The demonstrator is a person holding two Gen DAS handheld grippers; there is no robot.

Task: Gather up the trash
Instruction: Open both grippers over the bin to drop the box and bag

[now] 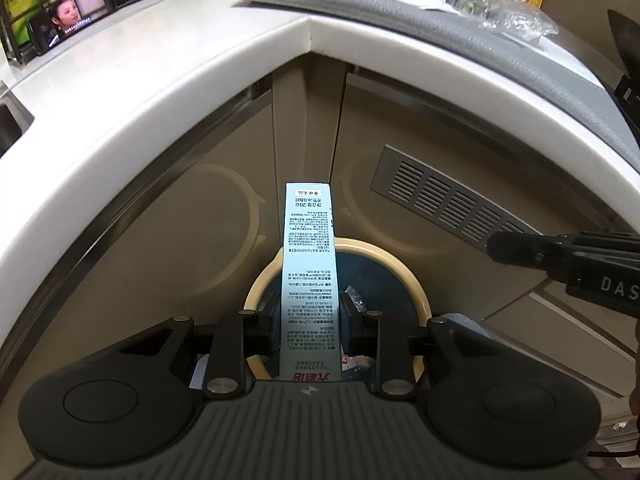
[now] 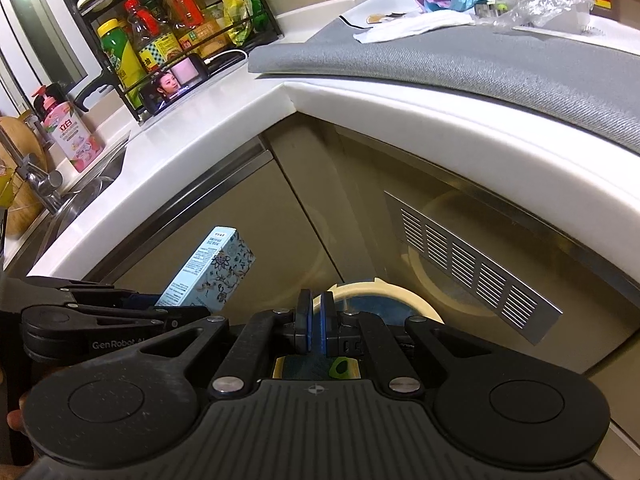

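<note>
Between the left tongs (image 1: 308,316), a slim pale-blue printed carton (image 1: 306,264).

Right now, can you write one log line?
left gripper: holds blue box | right gripper: shut, empty | bin: below box

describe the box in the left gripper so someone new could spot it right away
Below the white counter corner, a round bin with a cream rim stands on the floor by the cabinet doors. Right above it, the left gripper clamps a long slim box. It is pale blue, with small black print on one side and a floral pattern on another.
</note>
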